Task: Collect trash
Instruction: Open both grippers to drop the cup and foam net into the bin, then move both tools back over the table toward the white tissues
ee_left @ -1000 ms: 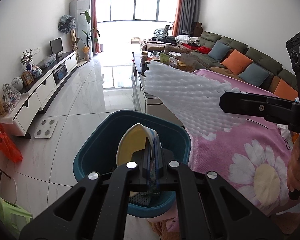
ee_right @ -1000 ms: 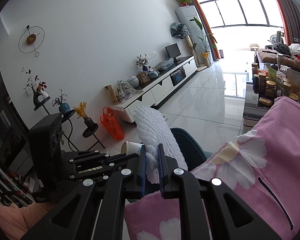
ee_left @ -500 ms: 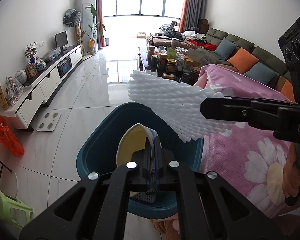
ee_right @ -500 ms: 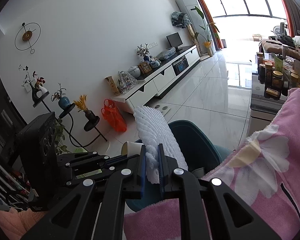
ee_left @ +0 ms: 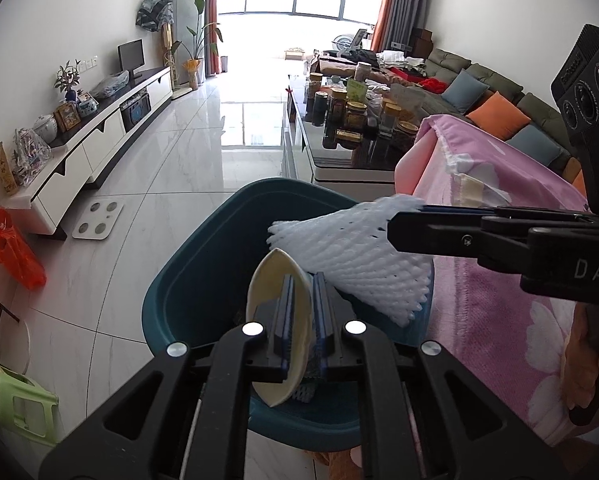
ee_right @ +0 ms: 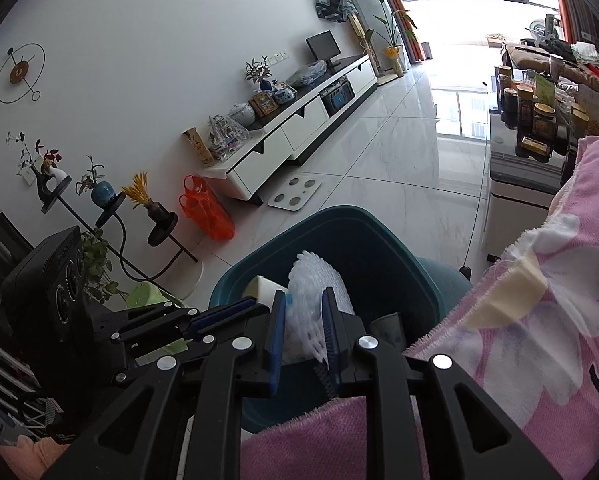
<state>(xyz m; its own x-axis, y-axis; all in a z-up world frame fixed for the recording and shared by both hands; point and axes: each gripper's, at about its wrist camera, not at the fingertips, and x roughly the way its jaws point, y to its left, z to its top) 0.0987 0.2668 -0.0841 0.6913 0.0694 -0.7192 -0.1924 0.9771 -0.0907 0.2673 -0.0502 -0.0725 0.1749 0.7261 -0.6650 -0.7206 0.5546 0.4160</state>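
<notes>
Presently both grippers point steeply down over the teal bin (ee_left: 203,280) on the tiled floor beside the pink flowered blanket (ee_left: 499,320). The left gripper (ee_left: 303,320) sits over the bin's near side; its jaws have just been opening and stand narrowly apart, with the flattened paper cup (ee_left: 273,280) between them, its wall against the left pad, while contact at the right pad cannot be told. The cup's long axis runs along the fingers, its rim pointing away into the bin. The right gripper (ee_right: 303,332) comes in from the blanket side; its jaws have likewise just been opening to a narrow gap, with the white foam net (ee_right: 315,292) between them. The net's long axis follows the fingers and its free end projects over the bin's interior, touching the cup.
</notes>
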